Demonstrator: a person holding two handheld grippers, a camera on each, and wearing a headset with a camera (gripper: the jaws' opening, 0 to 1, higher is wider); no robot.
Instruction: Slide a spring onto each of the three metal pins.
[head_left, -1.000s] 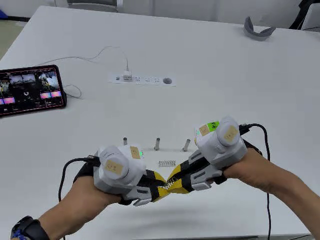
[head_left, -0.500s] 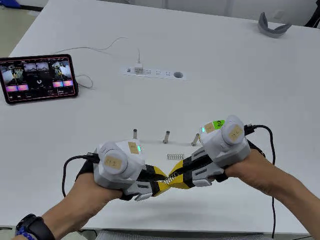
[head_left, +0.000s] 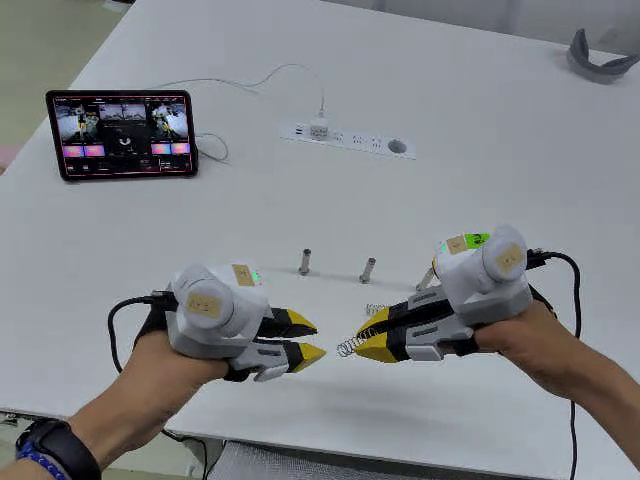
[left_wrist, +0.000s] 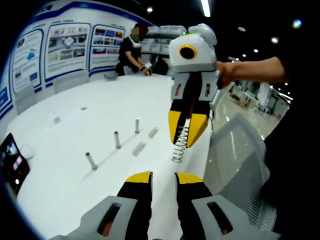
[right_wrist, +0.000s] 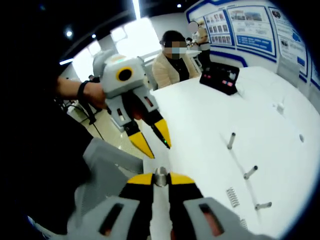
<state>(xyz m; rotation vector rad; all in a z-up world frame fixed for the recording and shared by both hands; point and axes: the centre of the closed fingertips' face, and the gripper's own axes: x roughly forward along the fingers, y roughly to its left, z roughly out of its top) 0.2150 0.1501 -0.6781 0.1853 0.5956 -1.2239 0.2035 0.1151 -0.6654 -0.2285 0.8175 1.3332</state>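
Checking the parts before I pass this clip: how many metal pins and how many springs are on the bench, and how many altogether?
metal pins: 3
springs: 3, one held in the right gripper, two lying on the table
Total: 6

In the head view the rightmost pin (head_left: 427, 281) is half covered by the right gripper (head_left: 366, 338), which also hides part of a loose spring (head_left: 375, 309) on the surface (head_left: 480, 150). The rear end of the held spring (head_left: 347, 347) is hidden between the jaws. The tablet (head_left: 122, 132) screen is too small to read. A grey band (head_left: 600, 55) is cut off by the top-right edge.
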